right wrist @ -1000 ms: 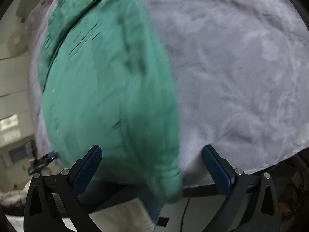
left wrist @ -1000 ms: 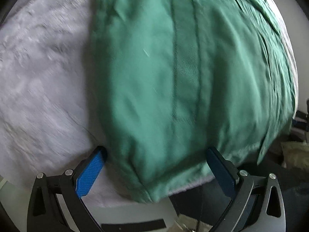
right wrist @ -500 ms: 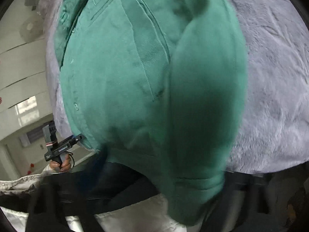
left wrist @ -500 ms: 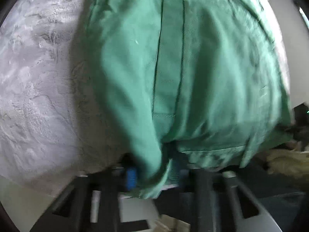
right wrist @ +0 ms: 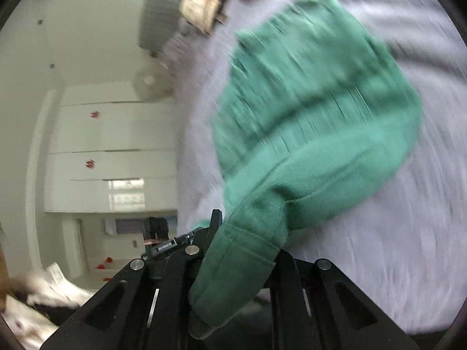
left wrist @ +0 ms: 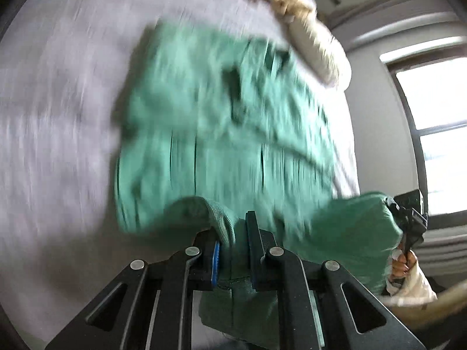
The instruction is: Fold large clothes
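both grippers clamped on the green garment's hem

the left gripper [left wrist: 233, 245] has its jaws nearly together, pinched on a fold of the green garment [left wrist: 221, 134], with a blue pad showing on the left finger and cloth bunched between the two. its jaws have just been closing, and the fabric sits gripped between them. ahead of this gripper the garment spreads away over the pale grey fleece blanket [left wrist: 58, 116], blurred. off to its right the cloth runs as a raised band to the right gripper [left wrist: 408, 218], seen small in a hand [left wrist: 401, 265] near the window [left wrist: 437, 134]. beyond the garment, at the far edge of the blanket, lies a beige bundle [left wrist: 306, 26].

in the right wrist view the right gripper [right wrist: 242, 245] has also just been closing; its jaws stand close, and the stitched hem of the green garment [right wrist: 306, 116] is caught between them and hangs down over the fingers. the rest of the garment lies ahead and to the right of it on the grey fleece blanket [right wrist: 394, 233]. to its left stand white cabinets [right wrist: 111, 145], and the left gripper [right wrist: 163, 242] shows small just beside its left finger.
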`<action>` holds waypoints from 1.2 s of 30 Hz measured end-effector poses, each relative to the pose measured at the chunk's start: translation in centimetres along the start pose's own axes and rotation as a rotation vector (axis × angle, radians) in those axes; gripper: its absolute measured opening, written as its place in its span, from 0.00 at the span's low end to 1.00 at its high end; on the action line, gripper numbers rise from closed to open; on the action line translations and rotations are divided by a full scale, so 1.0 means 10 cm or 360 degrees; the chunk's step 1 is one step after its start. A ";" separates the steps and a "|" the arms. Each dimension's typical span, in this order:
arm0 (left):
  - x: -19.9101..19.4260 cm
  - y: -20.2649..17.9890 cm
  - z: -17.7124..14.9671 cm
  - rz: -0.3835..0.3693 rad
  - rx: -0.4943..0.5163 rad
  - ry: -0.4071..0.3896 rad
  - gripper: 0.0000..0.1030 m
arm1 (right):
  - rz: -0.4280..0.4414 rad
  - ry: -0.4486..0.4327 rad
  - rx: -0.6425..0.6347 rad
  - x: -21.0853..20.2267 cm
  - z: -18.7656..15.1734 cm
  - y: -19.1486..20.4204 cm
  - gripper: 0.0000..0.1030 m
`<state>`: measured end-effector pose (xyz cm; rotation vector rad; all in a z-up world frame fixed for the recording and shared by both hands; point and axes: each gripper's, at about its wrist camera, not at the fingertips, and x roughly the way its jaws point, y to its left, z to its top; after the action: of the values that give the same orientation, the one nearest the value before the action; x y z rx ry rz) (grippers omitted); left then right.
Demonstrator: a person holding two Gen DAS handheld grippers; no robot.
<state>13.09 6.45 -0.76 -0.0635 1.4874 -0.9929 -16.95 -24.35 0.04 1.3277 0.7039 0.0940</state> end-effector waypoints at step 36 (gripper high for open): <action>0.96 0.01 1.44 0.0861 0.0437 -0.0296 0.78 | -0.0886 -0.0339 -0.0276 0.49 1.90 -0.35 0.80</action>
<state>23.12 -6.59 -6.12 0.4139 1.1006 -0.7145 -4.36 -39.34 -3.90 0.9227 0.8383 -0.4200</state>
